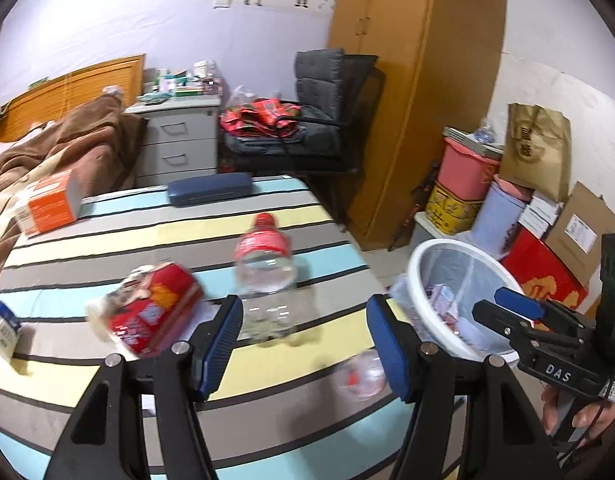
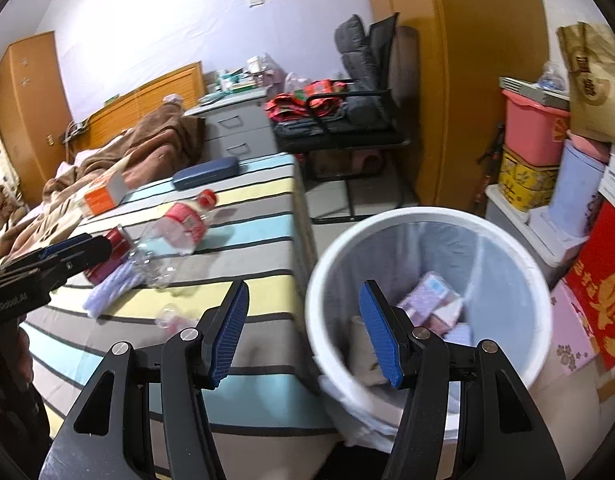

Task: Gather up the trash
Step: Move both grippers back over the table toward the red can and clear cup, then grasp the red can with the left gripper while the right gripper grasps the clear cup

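Left gripper (image 1: 305, 344): jaws apart, empty; bottle (image 1: 265, 280) just ahead, lying on the striped table (image 1: 107, 392).
Right gripper (image 2: 303, 330): jaws apart, empty, straddling the table edge and bin (image 2: 427, 220) rim.
Bin: beside the table's right edge, lined, wrappers already inside.
Risk, bottle: round and clear, likely to roll or squirt away under an off-centre pinch.
Risk, can (image 1: 147, 316): close beside the bottle, easily knocked.
Risk, cup (image 1: 361, 376): near the edge, could be swept off.
Room: open table ahead; right side crowded.
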`<action>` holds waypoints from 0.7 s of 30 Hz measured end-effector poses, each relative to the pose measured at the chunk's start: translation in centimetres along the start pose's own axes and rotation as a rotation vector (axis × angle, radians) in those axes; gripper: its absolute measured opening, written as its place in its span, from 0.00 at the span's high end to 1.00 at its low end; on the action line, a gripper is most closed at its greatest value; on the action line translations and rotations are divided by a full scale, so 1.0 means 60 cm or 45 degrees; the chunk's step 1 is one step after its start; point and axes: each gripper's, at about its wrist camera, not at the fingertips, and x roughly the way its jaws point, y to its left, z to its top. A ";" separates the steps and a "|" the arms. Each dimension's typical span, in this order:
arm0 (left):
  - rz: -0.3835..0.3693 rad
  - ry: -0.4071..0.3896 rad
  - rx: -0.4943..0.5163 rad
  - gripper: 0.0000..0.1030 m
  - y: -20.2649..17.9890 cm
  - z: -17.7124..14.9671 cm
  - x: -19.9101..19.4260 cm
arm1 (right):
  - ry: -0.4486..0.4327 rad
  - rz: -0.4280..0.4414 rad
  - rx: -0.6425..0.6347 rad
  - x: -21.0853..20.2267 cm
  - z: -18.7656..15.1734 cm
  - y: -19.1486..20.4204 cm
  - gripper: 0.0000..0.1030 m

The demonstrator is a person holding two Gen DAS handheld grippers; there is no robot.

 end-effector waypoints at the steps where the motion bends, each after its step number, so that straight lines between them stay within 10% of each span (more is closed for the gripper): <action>1: 0.018 0.003 -0.012 0.36 0.012 -0.002 -0.001 | 0.005 0.015 -0.005 0.002 -0.001 0.006 0.43; 21: 0.131 0.073 -0.041 0.36 0.147 -0.013 0.008 | 0.166 0.183 -0.138 0.071 -0.022 0.122 0.43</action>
